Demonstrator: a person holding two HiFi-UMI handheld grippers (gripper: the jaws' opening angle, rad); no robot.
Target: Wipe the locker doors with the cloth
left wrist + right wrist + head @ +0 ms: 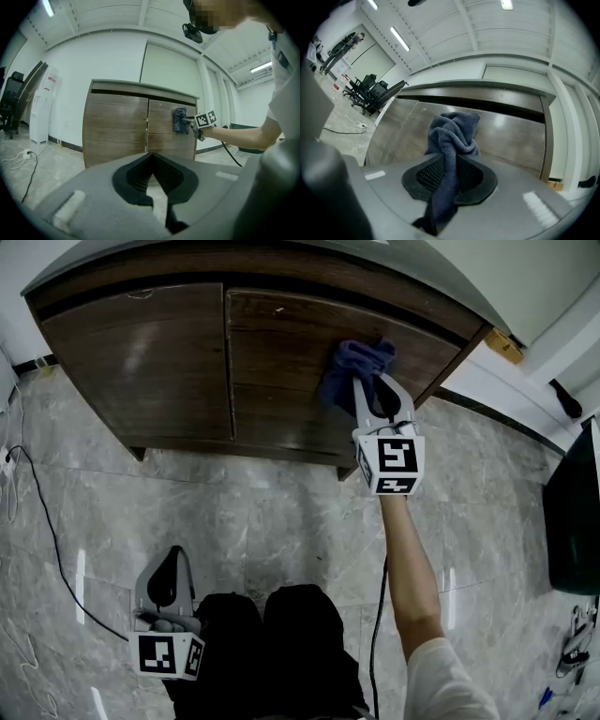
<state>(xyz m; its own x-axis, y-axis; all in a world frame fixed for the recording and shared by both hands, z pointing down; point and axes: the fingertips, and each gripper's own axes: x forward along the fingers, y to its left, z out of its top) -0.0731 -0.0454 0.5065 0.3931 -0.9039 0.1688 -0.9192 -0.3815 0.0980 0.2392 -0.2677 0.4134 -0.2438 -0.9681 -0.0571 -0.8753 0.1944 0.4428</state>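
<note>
From the head view, the right gripper (367, 390) at upper centre presses a blue cloth (354, 362) against the right locker door (281, 352). The left gripper (169, 568) hangs at lower left, above the floor (281, 521).

In the left gripper view, its jaws meet at the tips with nothing between them.

In the right gripper view, the jaws are clamped on the bunched cloth (454, 133).

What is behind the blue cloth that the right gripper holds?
The right locker door: its brown wood shows around the cloth. The patch directly behind the cloth is covered, so its state cannot be seen.
</note>
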